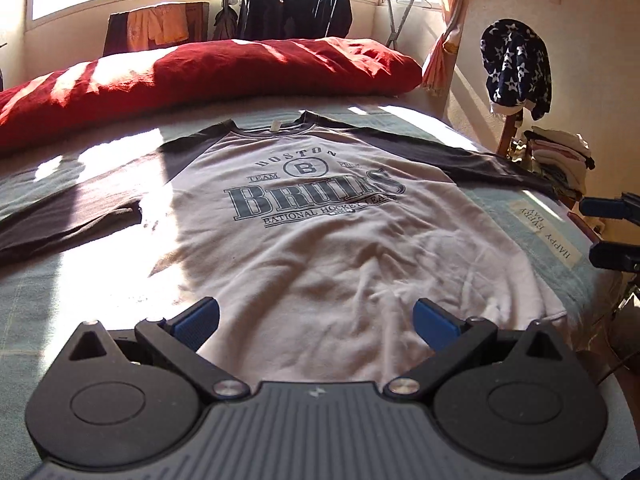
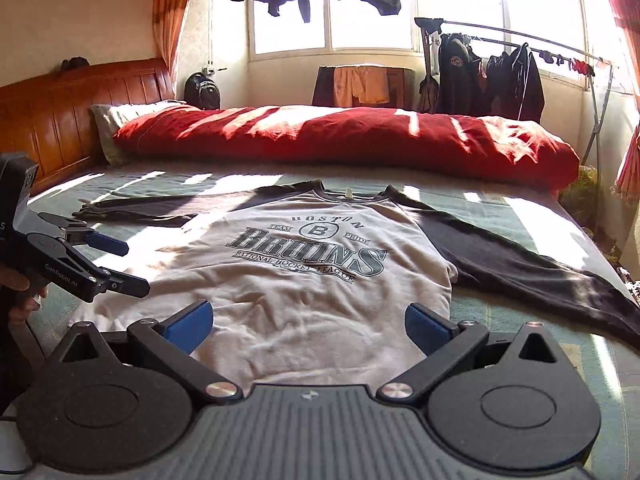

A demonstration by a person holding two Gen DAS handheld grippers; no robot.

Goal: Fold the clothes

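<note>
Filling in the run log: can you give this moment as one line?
stage: pre-fold | shirt: flat on bed, sleeves spread, print up | left tongs: open, empty | right tongs: open, empty, at hem

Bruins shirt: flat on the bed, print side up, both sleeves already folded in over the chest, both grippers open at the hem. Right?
One thing is wrong: the sleeves are not folded in. In the right wrist view the Bruins shirt lies flat on the bed, print up, with its dark sleeves spread out to the sides. The left gripper and right gripper are both open at the hem.
</note>
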